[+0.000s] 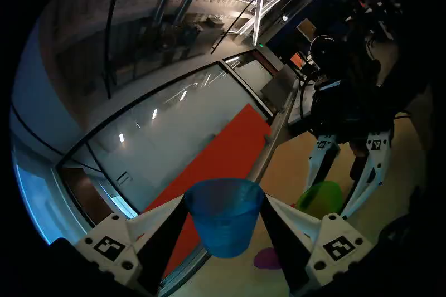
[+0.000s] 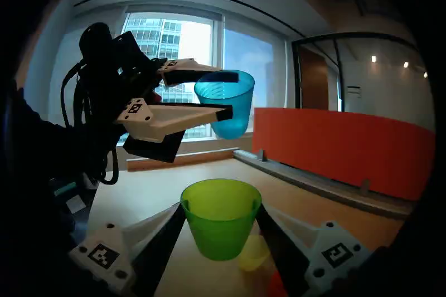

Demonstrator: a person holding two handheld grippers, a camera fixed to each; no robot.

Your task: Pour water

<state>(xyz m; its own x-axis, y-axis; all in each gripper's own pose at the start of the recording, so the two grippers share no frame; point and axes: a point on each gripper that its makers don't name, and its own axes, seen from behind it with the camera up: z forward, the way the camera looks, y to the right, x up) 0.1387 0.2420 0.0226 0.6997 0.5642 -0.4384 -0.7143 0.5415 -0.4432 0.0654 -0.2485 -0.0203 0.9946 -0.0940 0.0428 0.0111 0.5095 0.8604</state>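
The left gripper clamps a translucent blue plastic cup high over the pale worktop. The right gripper (lower down) clamps a translucent green plastic cup.

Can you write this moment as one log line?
left gripper: shut on blue cup, higher, upright | right gripper: shut on green cup, lower

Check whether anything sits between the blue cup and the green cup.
Nothing visible does. The left gripper holds the blue cup raised above and beyond the green cup, which is gripped by the right gripper. Open air lies between them, over the table.
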